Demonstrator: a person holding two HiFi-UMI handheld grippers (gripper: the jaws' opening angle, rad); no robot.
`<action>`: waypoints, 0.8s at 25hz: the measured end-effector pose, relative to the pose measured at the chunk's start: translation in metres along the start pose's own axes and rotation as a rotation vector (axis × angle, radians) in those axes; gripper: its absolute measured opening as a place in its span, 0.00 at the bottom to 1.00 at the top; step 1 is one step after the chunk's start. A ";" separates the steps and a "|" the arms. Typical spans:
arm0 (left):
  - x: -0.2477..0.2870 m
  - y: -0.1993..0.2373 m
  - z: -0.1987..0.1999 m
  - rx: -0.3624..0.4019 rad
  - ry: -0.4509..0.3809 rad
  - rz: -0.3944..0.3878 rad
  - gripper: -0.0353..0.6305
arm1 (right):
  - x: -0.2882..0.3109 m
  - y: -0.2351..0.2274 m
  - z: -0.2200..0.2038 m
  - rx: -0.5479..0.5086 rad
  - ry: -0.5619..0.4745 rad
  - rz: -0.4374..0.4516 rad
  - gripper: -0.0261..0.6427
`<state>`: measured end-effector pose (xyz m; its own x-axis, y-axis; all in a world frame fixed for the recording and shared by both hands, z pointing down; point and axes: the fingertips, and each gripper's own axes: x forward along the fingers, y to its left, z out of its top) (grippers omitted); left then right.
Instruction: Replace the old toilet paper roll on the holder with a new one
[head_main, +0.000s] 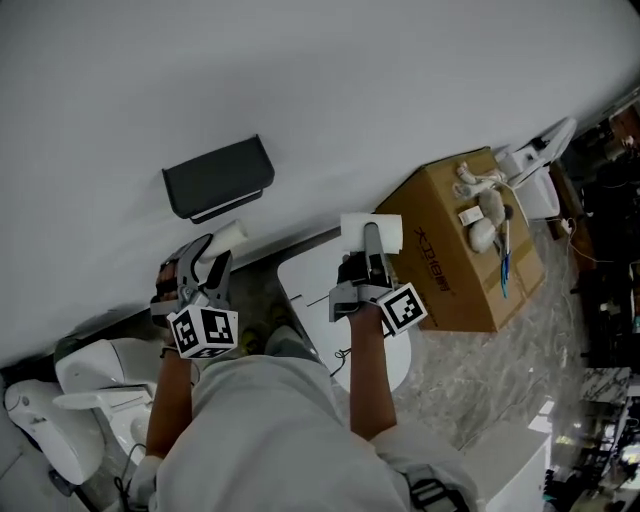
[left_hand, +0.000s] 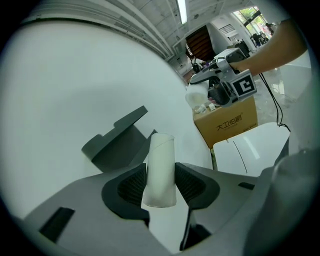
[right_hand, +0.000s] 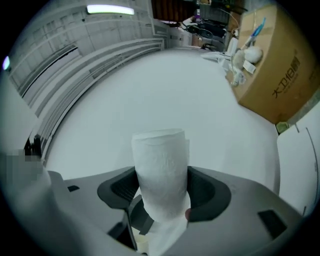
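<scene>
As seen along the jaws, clenched on the old roll (left_hand: 161, 160) in the left hand-held gripper (left_hand: 161, 187): a thin, bare white tube, pinched on both sides by the ribbed pads, standing up past the fingertips. Just right of and below the dark grey holder (left_hand: 117, 140) on the white wall (left_hand: 75, 85), not touching it.

Grasping the new roll (right_hand: 161, 170) in the right hand-held gripper (right_hand: 162, 192): thick, white, embossed, with a loose tail of paper trailing back between the jaws. Well right of the holder, near the wall.

Beyond, against the wall's foot: brown cardboard box (left_hand: 227, 120) printed with four dark Chinese characters, apparently 大卫伯爵; small white items on top. Square black-and-white markers on both cubes. White toilet (head_main: 85, 375) by the person's left side.
</scene>
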<state>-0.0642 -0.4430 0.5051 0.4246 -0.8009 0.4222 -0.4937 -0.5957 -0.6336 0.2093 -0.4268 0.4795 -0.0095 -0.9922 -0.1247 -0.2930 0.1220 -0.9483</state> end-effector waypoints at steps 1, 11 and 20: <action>-0.006 0.004 -0.005 -0.010 0.008 0.017 0.35 | 0.005 0.001 -0.004 0.027 0.004 0.009 0.48; -0.051 0.040 -0.059 -0.137 0.130 0.172 0.35 | 0.061 0.013 -0.064 0.204 0.130 0.069 0.46; -0.089 0.064 -0.103 -0.222 0.238 0.298 0.35 | 0.097 0.021 -0.119 0.303 0.236 0.097 0.46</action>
<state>-0.2122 -0.4161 0.4936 0.0649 -0.9159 0.3961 -0.7301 -0.3142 -0.6068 0.0885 -0.5242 0.4820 -0.2528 -0.9505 -0.1806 0.0147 0.1829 -0.9830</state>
